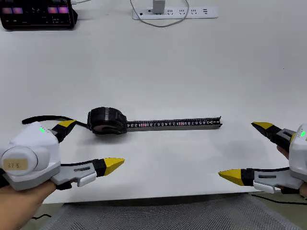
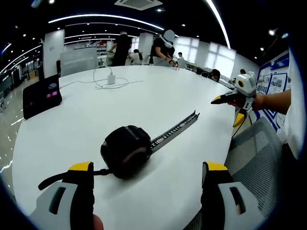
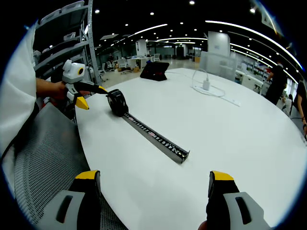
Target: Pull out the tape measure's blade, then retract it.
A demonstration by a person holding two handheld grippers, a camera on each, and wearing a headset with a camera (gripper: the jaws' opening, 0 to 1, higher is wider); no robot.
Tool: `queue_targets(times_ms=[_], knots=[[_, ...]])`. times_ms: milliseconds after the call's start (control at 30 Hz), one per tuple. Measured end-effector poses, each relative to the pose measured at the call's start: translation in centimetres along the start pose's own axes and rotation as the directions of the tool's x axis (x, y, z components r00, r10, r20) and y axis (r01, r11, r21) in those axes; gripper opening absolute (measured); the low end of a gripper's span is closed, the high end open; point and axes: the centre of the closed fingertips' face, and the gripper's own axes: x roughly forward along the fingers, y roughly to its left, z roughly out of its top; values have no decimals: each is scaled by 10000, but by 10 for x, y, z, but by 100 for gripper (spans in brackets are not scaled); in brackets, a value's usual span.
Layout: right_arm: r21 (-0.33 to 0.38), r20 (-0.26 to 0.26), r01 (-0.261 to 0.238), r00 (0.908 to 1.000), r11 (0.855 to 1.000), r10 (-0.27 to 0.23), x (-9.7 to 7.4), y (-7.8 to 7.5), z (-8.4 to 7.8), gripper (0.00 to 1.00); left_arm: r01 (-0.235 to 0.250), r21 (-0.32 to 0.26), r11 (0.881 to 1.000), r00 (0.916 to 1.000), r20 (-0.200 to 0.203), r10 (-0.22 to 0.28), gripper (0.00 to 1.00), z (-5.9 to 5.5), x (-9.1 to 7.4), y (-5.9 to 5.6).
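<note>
White table; ceiling strip lights (bright); metal shelving.

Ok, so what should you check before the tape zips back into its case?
1. Is the blade out? Ok: it lies flat on the table, pulled from the tape measure case.
2. Is the left gripper ready? Ok: open, beside the case, not touching.
3. Is the right gripper clear of the blade's tip? Ok: open and apart from it.
4. Is the blade's path free? Ok: nothing lies on it.
5. Is the black strap out of the way? Ok: it trails away from the blade.
6. Is the lock released? Cannot tell.
</note>
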Motion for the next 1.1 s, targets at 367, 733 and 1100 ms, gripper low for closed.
queue_targets(times_ms=[367,733,1100], knots=[[55,-95,79,9999,10000,-79,0,0,-6,92,210,126,9997,9997,-99,-209,91,6,17,-2],[113,-103,43,9999,9999,-42,1,2,-6,91,13,-316,9995,10000,-49,-14,92,7,25,0],[-63,-96,1,10000,10000,-2,6,-9,2,91,-983,-1154,9884,9949,108,1003,90,9,31,4]])
